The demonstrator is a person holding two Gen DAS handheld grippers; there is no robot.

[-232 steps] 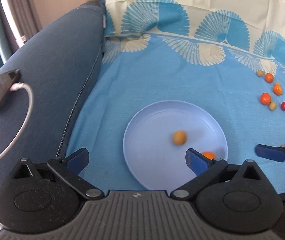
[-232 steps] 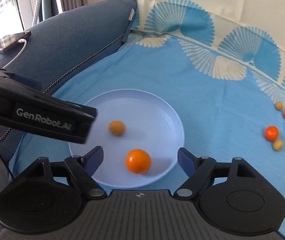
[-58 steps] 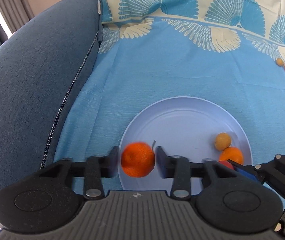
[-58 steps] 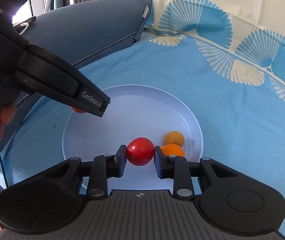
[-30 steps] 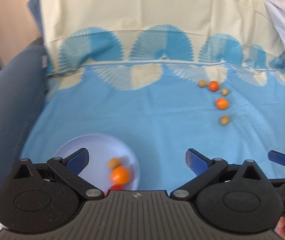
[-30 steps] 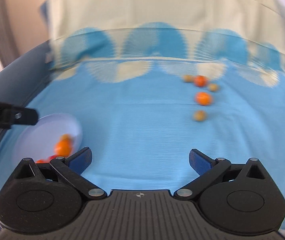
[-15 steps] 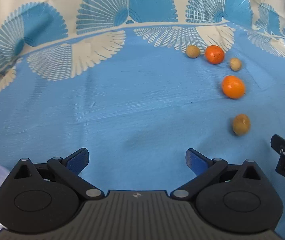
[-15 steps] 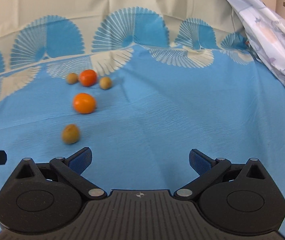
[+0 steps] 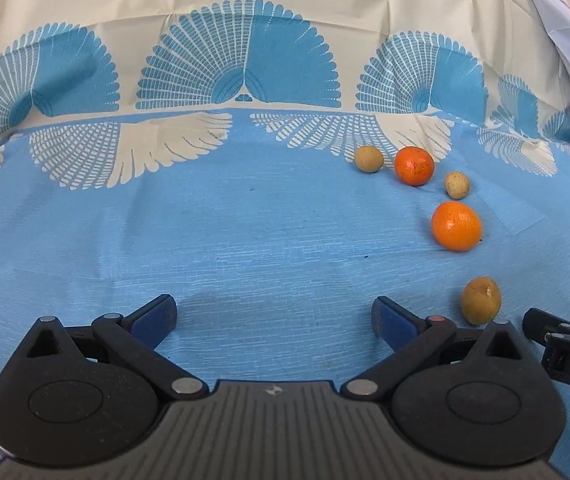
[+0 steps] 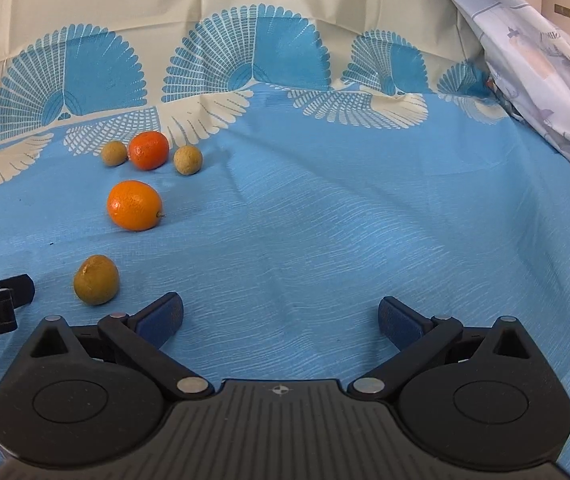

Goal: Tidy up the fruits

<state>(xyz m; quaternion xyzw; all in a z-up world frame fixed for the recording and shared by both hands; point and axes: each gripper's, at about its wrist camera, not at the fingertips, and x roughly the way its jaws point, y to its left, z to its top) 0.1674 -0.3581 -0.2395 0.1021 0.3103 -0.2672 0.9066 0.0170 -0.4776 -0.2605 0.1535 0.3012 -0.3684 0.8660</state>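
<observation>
The left hand-held gripper [image 9: 273,314] and the right hand-held gripper [image 10: 281,314] both stand wide open and empty over the blue cloth [image 10: 325,220]. Nearest, between them, lies a brownish-yellow fruit [image 10: 96,279], small, round and probably light and fairly firm; it likely rolls, so pinch across its middle. Beyond it sits an orange [image 10: 135,205], with softer skin that wants gentle pressure. Farther back are a second orange [image 10: 149,150] and two small tan fruits [image 10: 188,159].
</observation>
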